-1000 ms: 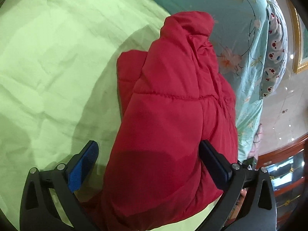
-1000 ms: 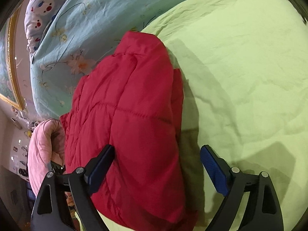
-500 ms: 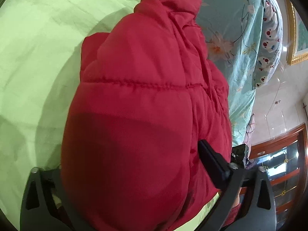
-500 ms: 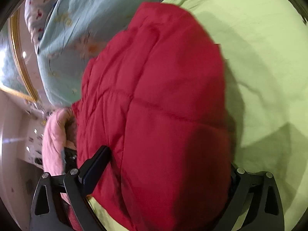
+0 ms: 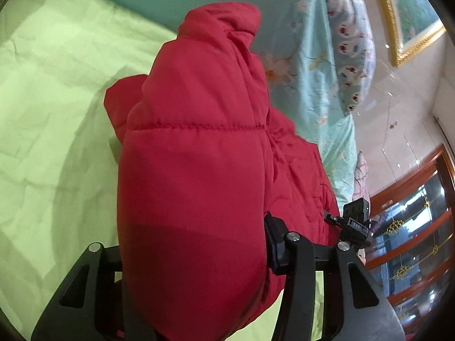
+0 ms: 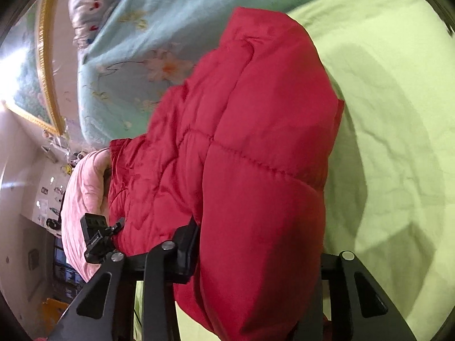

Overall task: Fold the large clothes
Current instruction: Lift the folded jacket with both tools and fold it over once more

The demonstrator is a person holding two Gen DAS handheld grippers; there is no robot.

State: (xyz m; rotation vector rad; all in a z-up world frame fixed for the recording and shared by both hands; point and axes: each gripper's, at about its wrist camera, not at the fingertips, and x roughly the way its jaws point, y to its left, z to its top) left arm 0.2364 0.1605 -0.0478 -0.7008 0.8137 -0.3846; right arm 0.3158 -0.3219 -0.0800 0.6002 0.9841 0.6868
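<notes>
Red puffer jacket (image 5: pixel 196 170) bundled on the lime-green bed sheet (image 5: pixel 48 108), filling the centre of both wrist views, collar end toward 12 o'clock, near end bulging toward 6 o'clock. Left tool (image 5: pixel 196 258) pinching the near fold of the jacket, jaws just drawn closer, padding swelling up between them; black finger (image 5: pixel 277 244) at 4 o'clock pressed into the fabric, the other finger hidden under the bulge. Right tool (image 6: pixel 256 247) likewise clamped on the jacket's near end (image 6: pixel 256 199), jaws just narrowed, one finger (image 6: pixel 187 244) dug into the quilting at 7 o'clock, the opposite one covered by cloth. Turquoise floral duvet (image 5: pixel 310 65) bunched beyond the jacket toward 1 o'clock in the left view, patterned pillow (image 5: pixel 349 48) against it. Pink quilted bundle (image 6: pixel 82 199) at 9 o'clock in the right view, touching the jacket's edge. Gold picture frame (image 5: pixel 398 34) on the wall.
</notes>
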